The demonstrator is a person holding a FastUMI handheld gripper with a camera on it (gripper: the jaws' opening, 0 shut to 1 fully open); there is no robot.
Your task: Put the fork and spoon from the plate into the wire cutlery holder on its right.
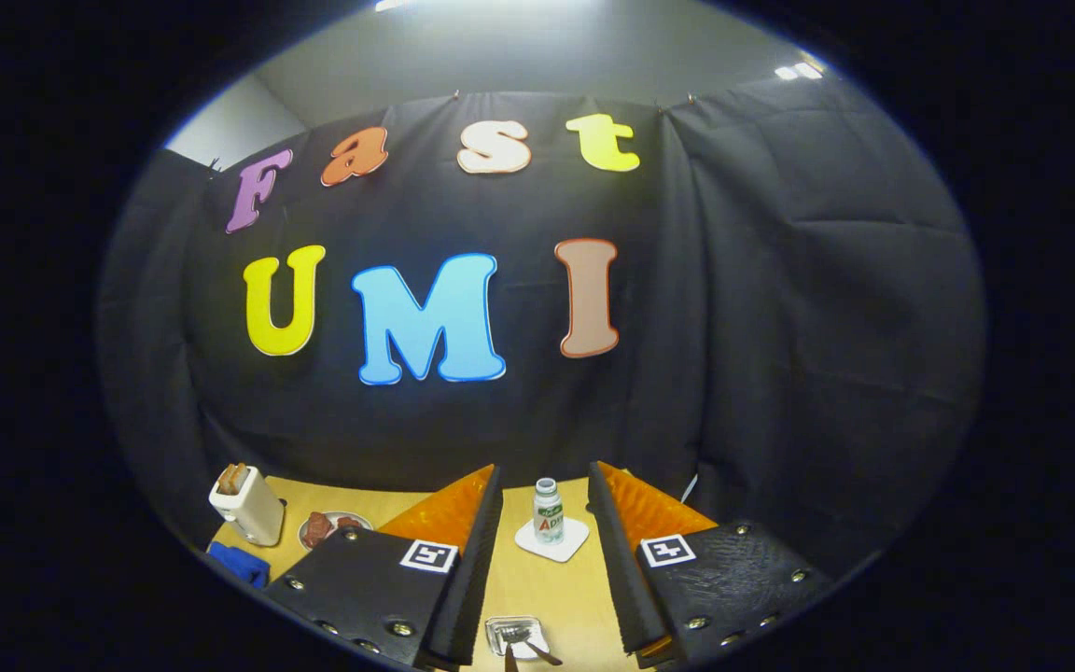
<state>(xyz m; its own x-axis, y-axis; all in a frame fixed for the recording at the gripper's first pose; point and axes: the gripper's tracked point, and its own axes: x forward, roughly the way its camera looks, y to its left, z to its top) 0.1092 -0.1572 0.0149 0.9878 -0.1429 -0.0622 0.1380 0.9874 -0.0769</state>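
At the bottom centre of the frame, between our fingers and close beneath them, sits the small plate point(515, 635), with the fork point(516, 636) lying on it and a dark handle running off toward the lower right that we take to be the spoon point(542, 652); both are small and partly cut off, so we cannot tell them apart with confidence. We judge the pair to be light, stiff and slick metal, lying flat, so a pinch across the handle, where it overhangs the plate rim, looks the surest hold; a grip on the bowl or tines would likely slip.

Our gripper point(545, 560) stands wide open and holds nothing, its fingers spread either side of the plate.

Beyond the fingers, at mid-frame bottom, a small bottle point(548, 510) stands upright on a white coaster point(553, 541), near the path forward but well apart from the plate. At the lower left of the frame a toaster point(247, 505) with bread in it stands beside a dish of food point(332, 527), with a blue cloth point(240, 564) just below them on the wooden surface point(537, 588). We cannot make out the wire cutlery holder here. The bottle is tall and light and could tip if the fingers swing toward it.
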